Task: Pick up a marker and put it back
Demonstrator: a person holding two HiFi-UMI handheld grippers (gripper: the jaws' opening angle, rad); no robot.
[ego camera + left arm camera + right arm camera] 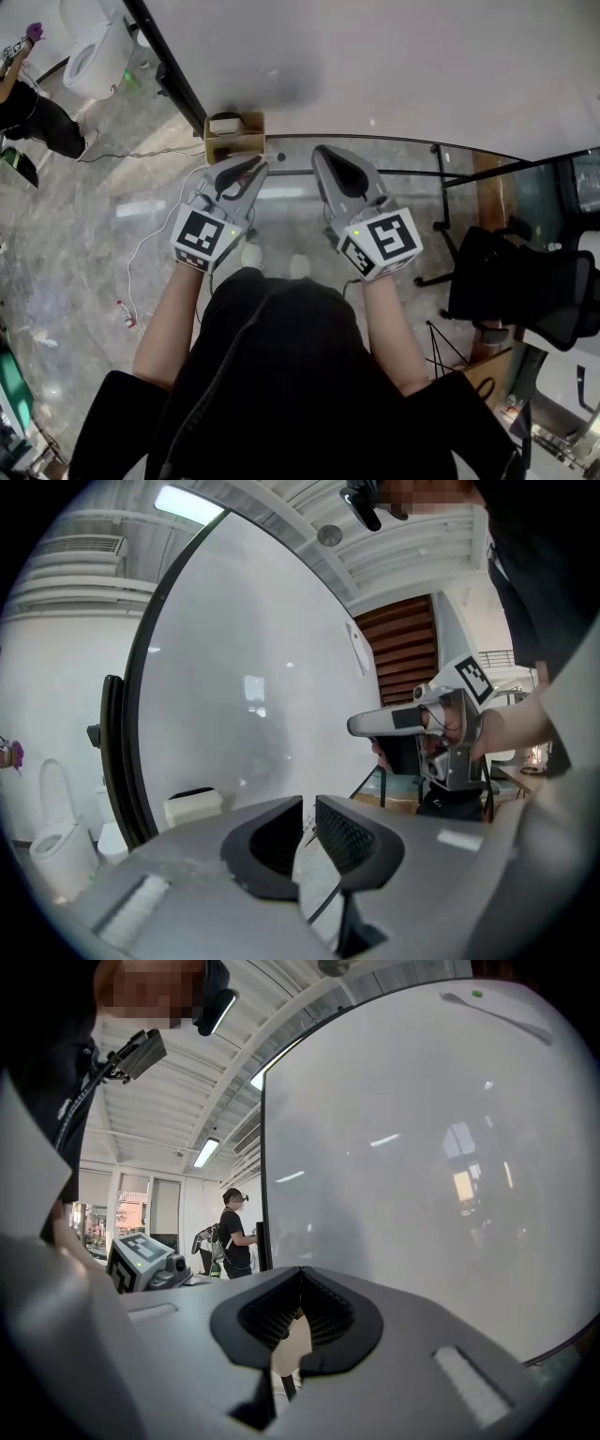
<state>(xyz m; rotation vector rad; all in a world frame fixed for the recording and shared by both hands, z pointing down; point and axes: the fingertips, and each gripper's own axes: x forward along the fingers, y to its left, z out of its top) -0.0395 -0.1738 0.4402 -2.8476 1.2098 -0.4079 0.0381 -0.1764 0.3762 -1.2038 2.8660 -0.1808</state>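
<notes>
Grey claws, two, face one whiteboard (394, 66): left claw (309, 802) slightly parted, empty; right claw (300, 1271) closed, empty; one box (234, 142) near the left.

Bright, even light, soft glare, fisheye-warped edges

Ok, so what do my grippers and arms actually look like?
The left gripper and right gripper are light grey tapered shells with black ribbed pads. Each carries a white cube printed with black square markers and a small green light. You wear a black short-sleeved top.
</notes>
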